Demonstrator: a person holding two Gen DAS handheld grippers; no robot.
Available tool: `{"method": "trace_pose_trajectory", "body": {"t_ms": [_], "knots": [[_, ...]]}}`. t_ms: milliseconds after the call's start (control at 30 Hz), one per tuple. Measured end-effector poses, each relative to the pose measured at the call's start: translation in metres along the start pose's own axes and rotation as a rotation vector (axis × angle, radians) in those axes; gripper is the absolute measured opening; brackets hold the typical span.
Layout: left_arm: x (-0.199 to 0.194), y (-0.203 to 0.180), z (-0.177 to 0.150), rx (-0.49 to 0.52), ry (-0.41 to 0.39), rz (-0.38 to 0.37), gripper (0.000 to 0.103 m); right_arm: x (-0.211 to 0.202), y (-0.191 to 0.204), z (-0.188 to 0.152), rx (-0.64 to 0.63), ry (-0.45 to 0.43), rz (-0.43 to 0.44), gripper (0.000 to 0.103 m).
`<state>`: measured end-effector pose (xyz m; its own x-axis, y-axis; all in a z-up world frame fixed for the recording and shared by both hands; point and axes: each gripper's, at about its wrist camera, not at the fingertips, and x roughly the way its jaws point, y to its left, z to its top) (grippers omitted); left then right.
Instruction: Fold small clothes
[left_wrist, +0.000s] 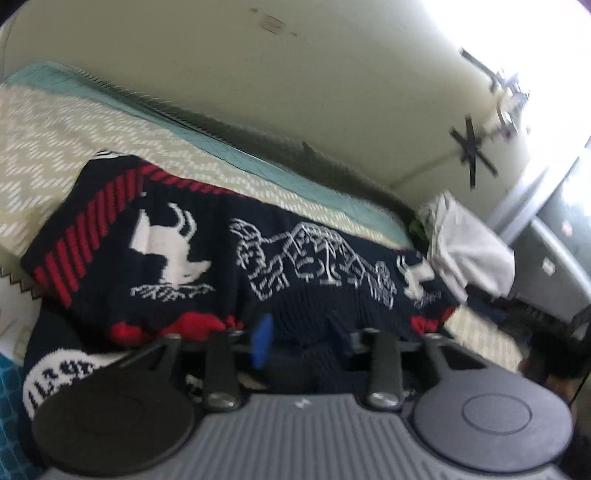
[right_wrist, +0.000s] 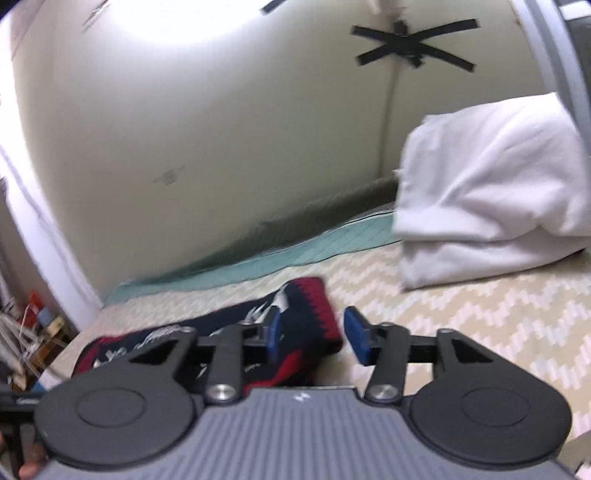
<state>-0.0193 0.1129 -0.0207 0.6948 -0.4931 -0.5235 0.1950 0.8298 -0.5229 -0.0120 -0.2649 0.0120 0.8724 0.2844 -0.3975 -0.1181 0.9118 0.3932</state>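
A navy knitted sweater (left_wrist: 207, 251) with red striped trim and white animal figures lies spread across the bed in the left wrist view. My left gripper (left_wrist: 300, 338) sits low over its near edge, its blue pads (left_wrist: 260, 341) apart, with dark knit showing in the gap but not pinched. In the right wrist view the same sweater (right_wrist: 306, 314) lies bunched, its red-and-navy end reaching between the fingers. My right gripper (right_wrist: 314, 336) is open around that end; a gap shows beside the right pad (right_wrist: 357, 340).
The bed carries a beige zigzag cover (right_wrist: 461, 325) with a teal sheet (right_wrist: 295, 254) along the pale wall. A white pillow (right_wrist: 491, 199) lies at the back right. Black tape crosses (right_wrist: 413, 44) mark the wall. Clutter (right_wrist: 26, 332) stands beyond the bed's left edge.
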Motion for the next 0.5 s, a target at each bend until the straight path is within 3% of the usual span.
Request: {"method": "trace_pose_trajectory", "body": {"t_ms": [67, 100, 133, 167, 233, 367, 500], "knots": [[0.008, -0.007, -0.002, 0.028, 0.004, 0.020, 0.035, 0.014, -0.004, 0.002, 0.023, 0.066, 0.022, 0.047], [0.013, -0.013, -0.004, 0.077, 0.002, 0.051, 0.016, 0.023, -0.002, 0.001, 0.016, 0.104, 0.025, 0.039], [0.017, -0.019, -0.006, 0.127, 0.003, 0.085, 0.007, 0.031, 0.001, -0.002, 0.001, 0.138, 0.015, 0.030], [0.019, -0.021, -0.006, 0.162, 0.009, 0.098, 0.007, 0.032, 0.005, -0.006, -0.007, 0.150, 0.012, 0.017], [0.011, -0.016, 0.002, 0.144, 0.015, 0.086, 0.006, 0.018, 0.016, -0.007, -0.002, 0.109, 0.037, 0.016], [-0.026, -0.002, 0.020, 0.120, -0.050, 0.086, 0.006, -0.016, 0.030, -0.004, 0.034, 0.059, 0.130, 0.015], [-0.020, 0.006, 0.019, 0.083, -0.019, 0.109, 0.008, -0.006, 0.021, -0.021, 0.059, 0.130, 0.078, 0.015]]}}
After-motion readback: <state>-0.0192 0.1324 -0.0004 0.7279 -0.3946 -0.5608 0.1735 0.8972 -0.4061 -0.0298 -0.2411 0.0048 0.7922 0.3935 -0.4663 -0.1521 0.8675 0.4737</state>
